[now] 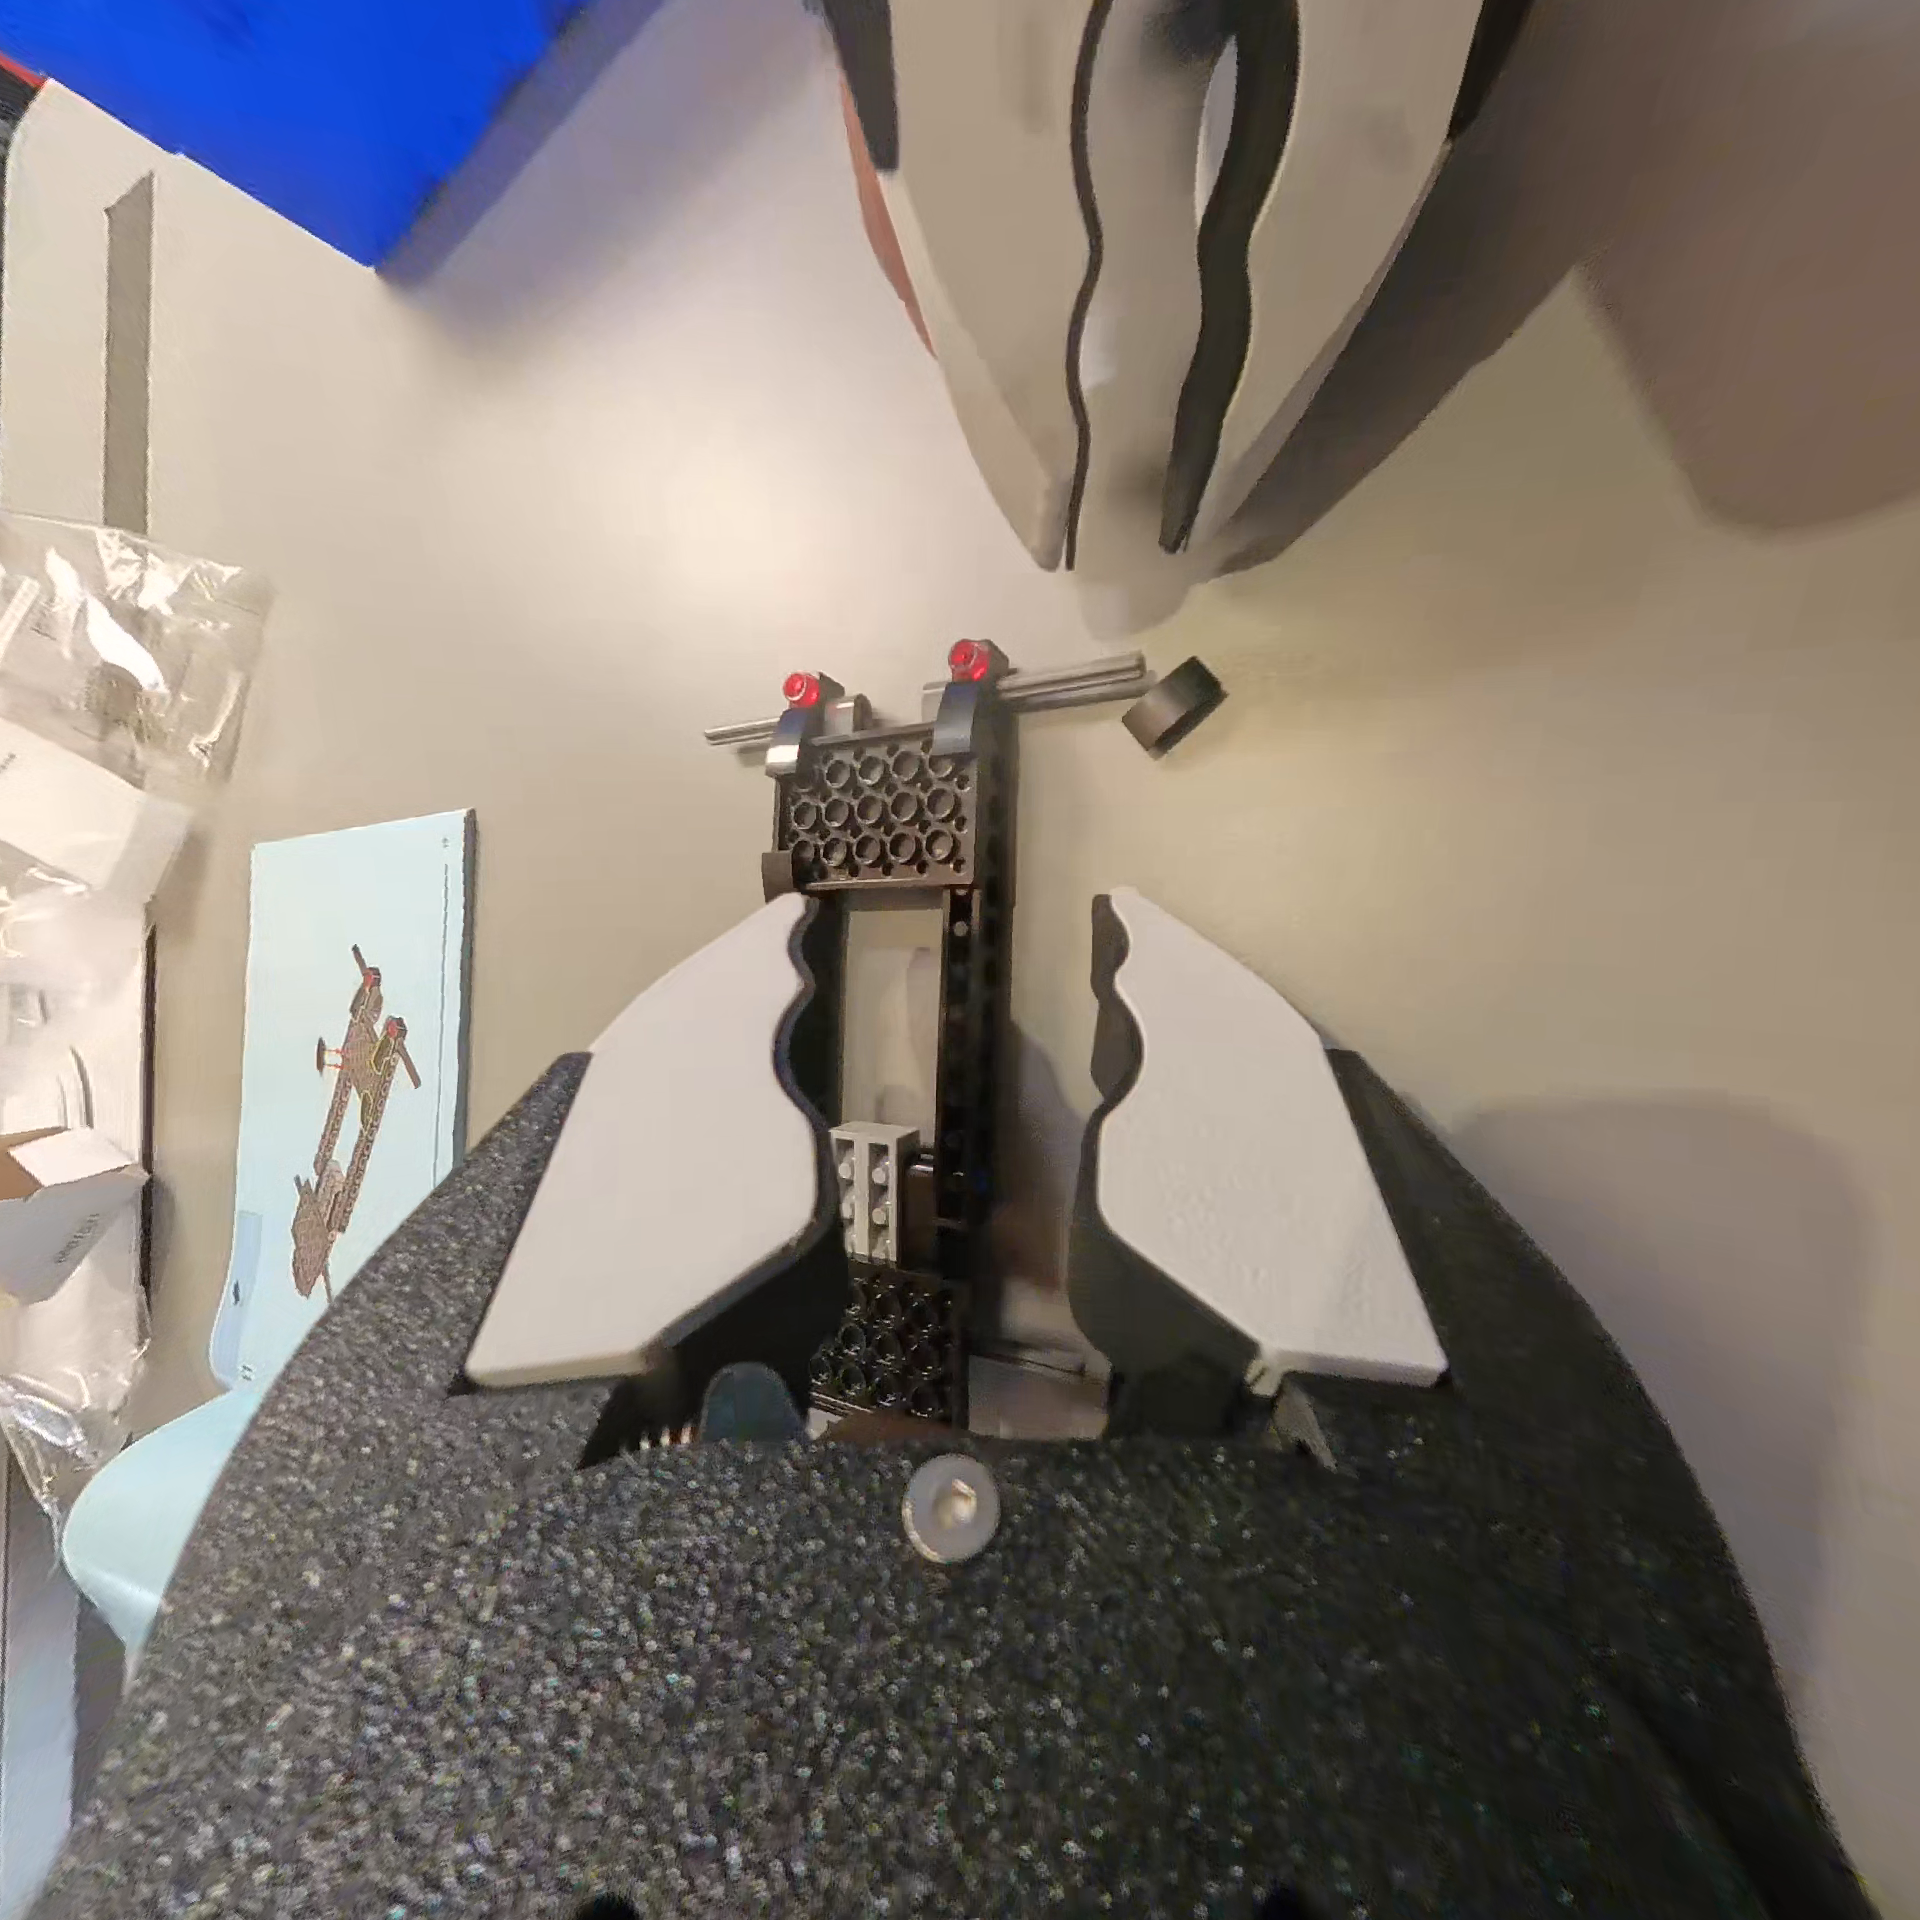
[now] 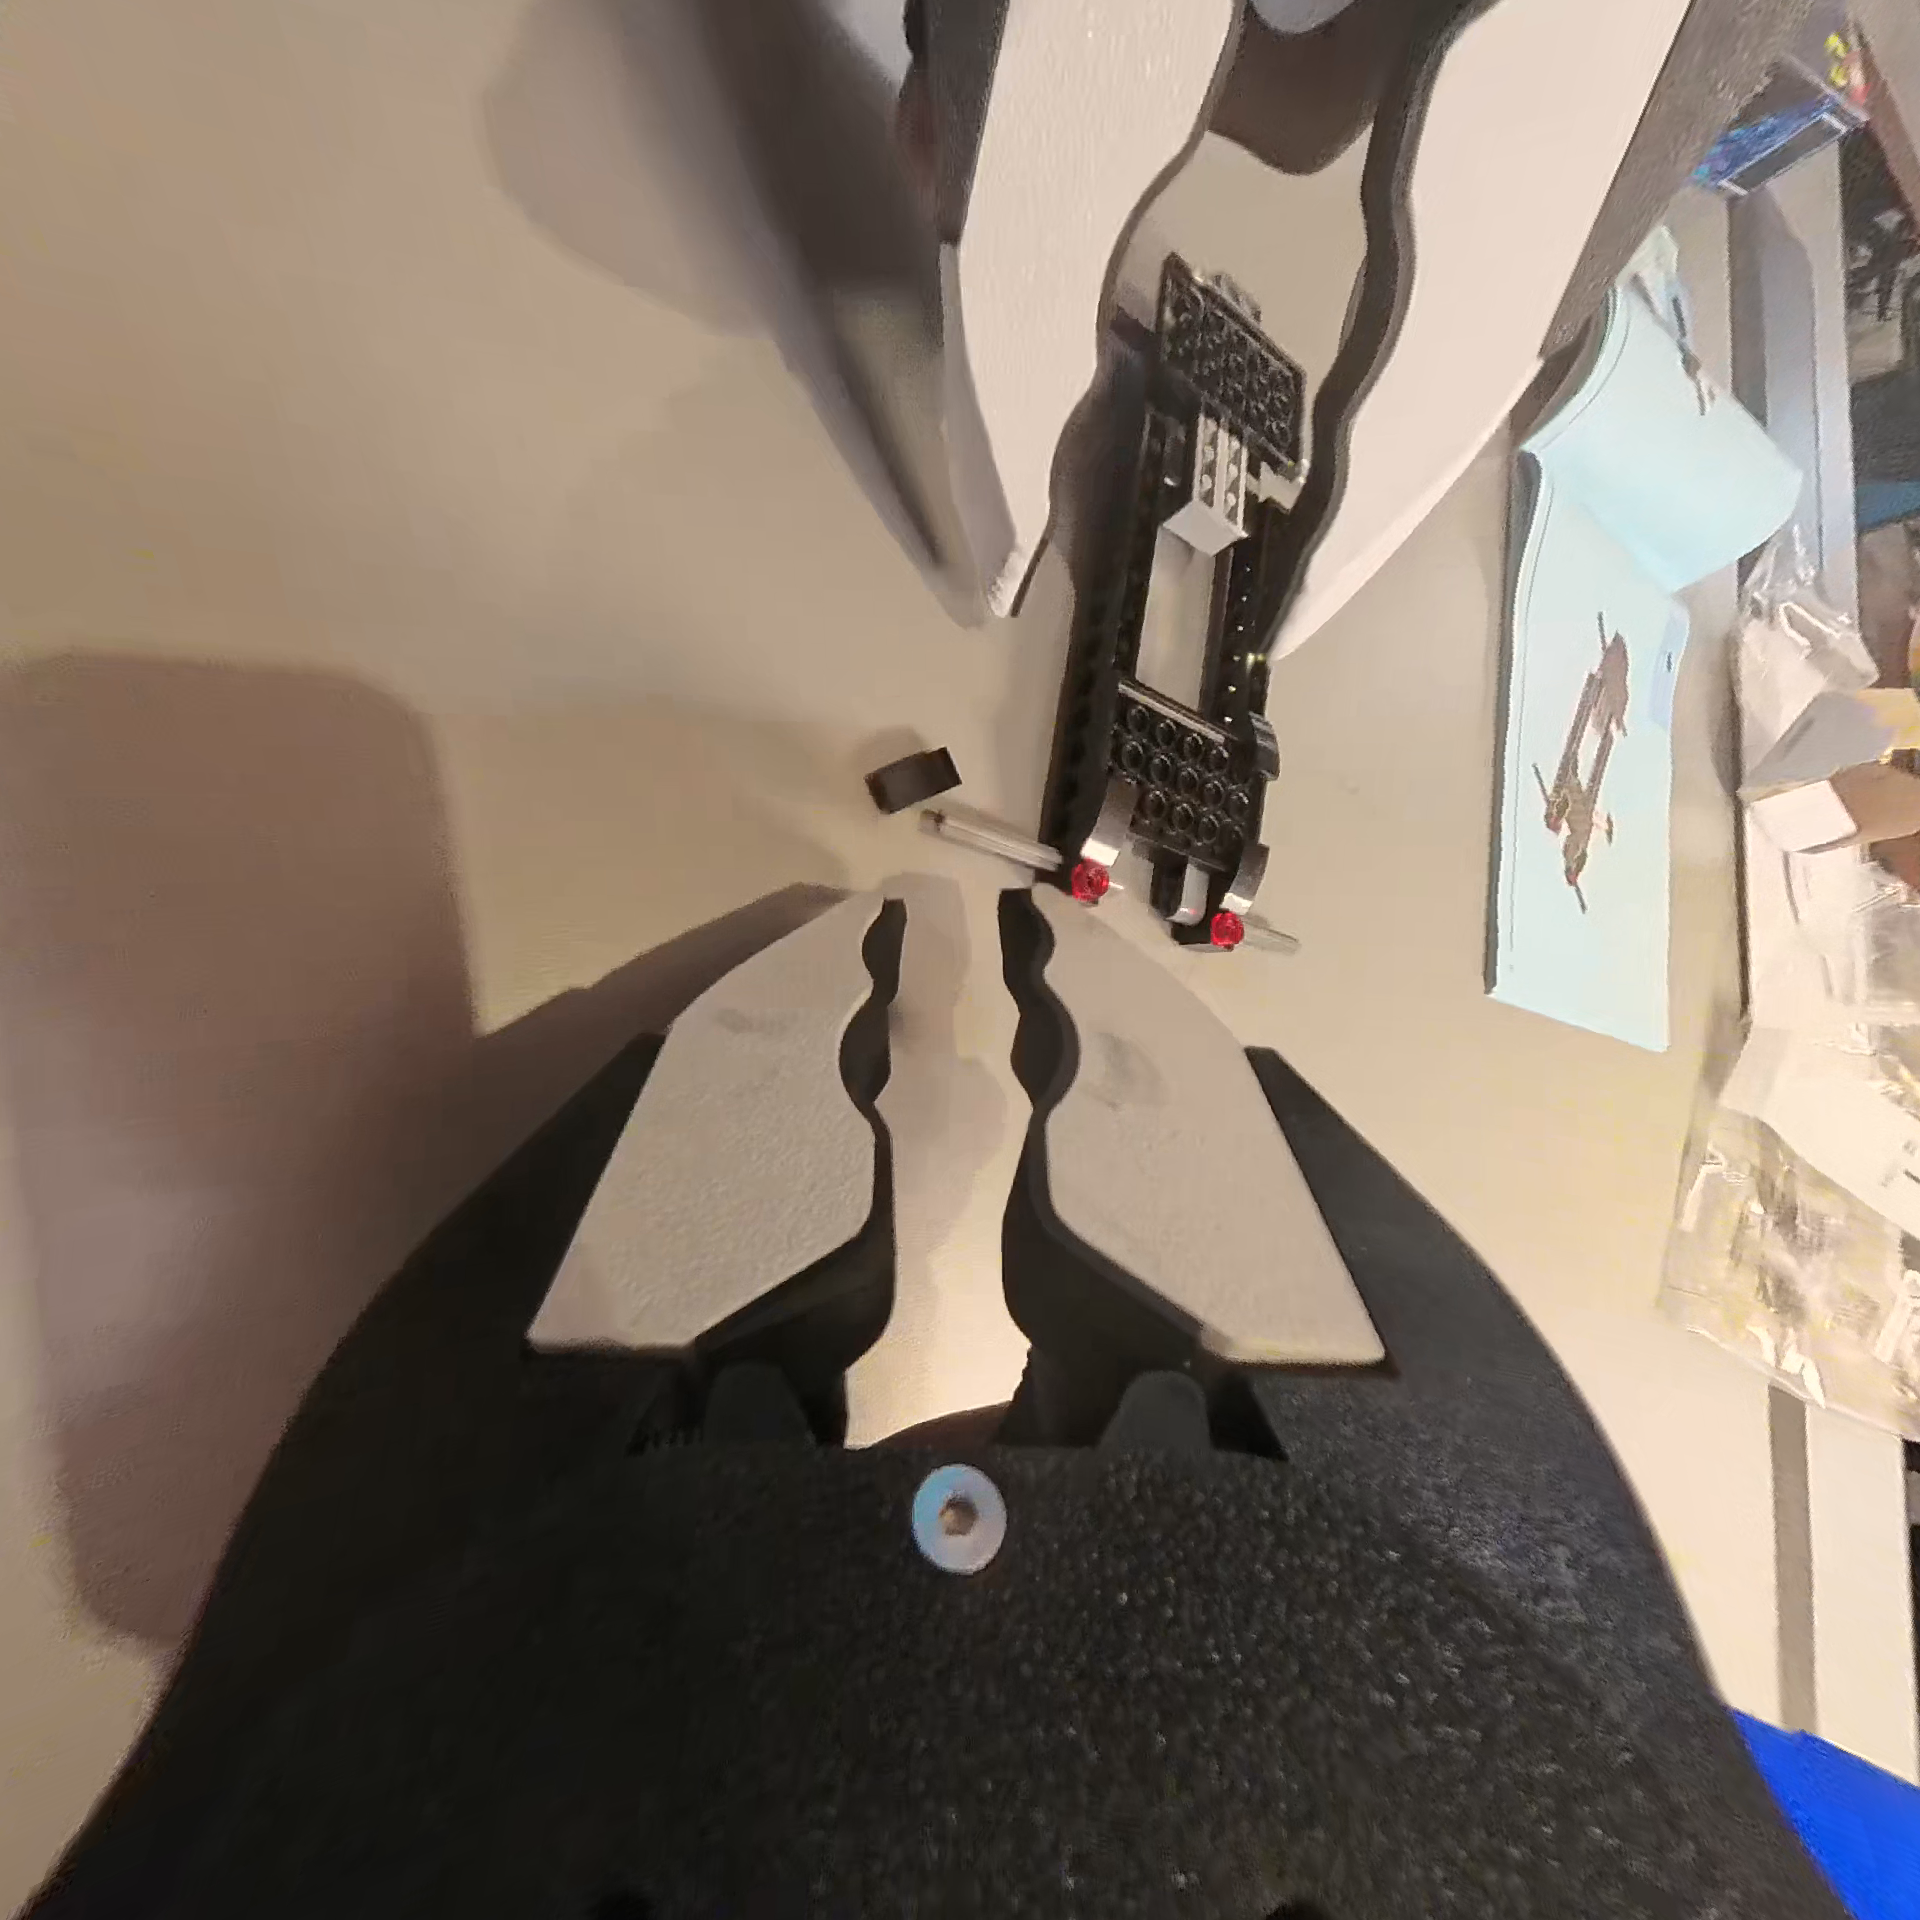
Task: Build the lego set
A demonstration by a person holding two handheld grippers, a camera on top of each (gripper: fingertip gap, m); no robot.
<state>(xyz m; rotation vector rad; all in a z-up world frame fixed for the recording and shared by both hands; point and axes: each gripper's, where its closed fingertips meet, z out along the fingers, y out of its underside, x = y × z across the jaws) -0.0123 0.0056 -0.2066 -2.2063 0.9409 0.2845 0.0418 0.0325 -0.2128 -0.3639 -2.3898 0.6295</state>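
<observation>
Left wrist view: left gripper (image 1: 956,914) spread wide, straddling the black brick frame (image 1: 883,821) that lies flat on the table (image 1: 623,520). Its two long rails run straight out ahead between the fingers.
Left grip: no clamp. The left-hand pad sits at the near rail (touching or just shy, hard to call), and there's clear daylight between the right-hand pad and the other rail, so nothing is held.
Right wrist view: right gripper (image 2: 951,904) narrowed to a slim gap with only bare table between the pads. It has hold of nothing.
Right gripper's neighbours: just ahead of its tips lies the grey axle (image 2: 987,831) sticking out of the frame's end. The red studs (image 2: 1089,881) are ahead and right, and a small loose black piece (image 2: 912,779) lies ahead and slightly left, just beside the axle tip.
Frame: the studded black plate and red studs are at the end far from the left gripper. A light grey brick (image 1: 868,1174) is fixed down between the fingers, close to the body.
Stage, as I read it: both tools are at opposite ends of the frame, neither gripping.
Edges: off the left gripper's left side are an instruction booklet (image 1: 353,1039), plastic bags (image 1: 114,644) and a cardboard box (image 1: 62,1195).
Open room: bare table to the left gripper's right, and wide bare table to the right gripper's left (only shadows there). Straight ahead it's tight, with the two grippers facing tip to tip over the frame.
</observation>
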